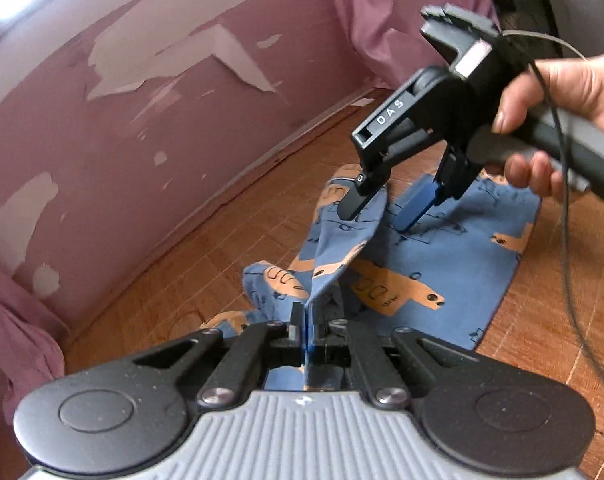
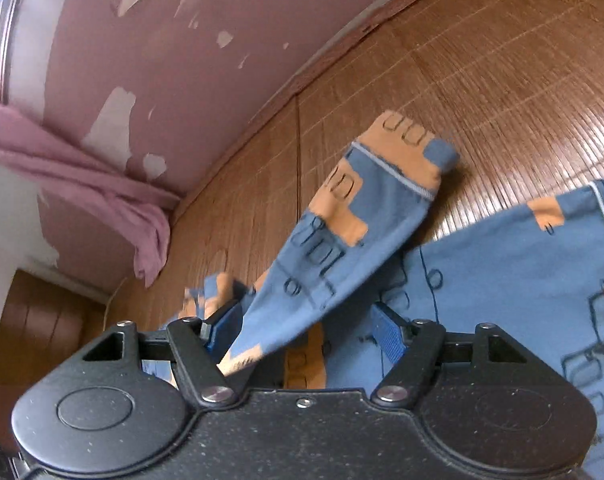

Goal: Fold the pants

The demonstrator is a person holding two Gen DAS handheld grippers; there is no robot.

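**Blue printed pants half lifted off a wooden floor**

On the wooden floor (image 1: pixel 229 240), close to where its boards meet the wall, lie the pants (image 1: pixel 442 264): blue fabric printed with orange vehicle shapes and dark outlines. The floor is reddish-brown, with narrow strips and pale seams. Behind it rises a pink wall (image 1: pixel 141 128) whose paint has peeled away in many pale patches. A pink curtain (image 2: pixel 101 192) hangs bunched at the side near the corner, and bright light enters at the upper left of both views.

White letters reading "D A S" stand on the black body of the right claw (image 1: pixel 386 208); no other writing can be read.

The left claw (image 1: pixel 306 320) has its fingers pressed together on a fold of the pants, and the cloth rises from the floor in a taut ridge towards it. The right claw, held by a hand (image 1: pixel 562 96) with a dark cable (image 1: pixel 566 200) trailing past it, stands with its fingers apart. One finger touches the lifted ridge of cloth, and the blue-padded finger is over the flat part of the pants. In the right wrist view a pant leg (image 2: pixel 342 240) runs between the spread fingers, its hem end raised off the floor, while the wider part of the pants lies flat beside it.
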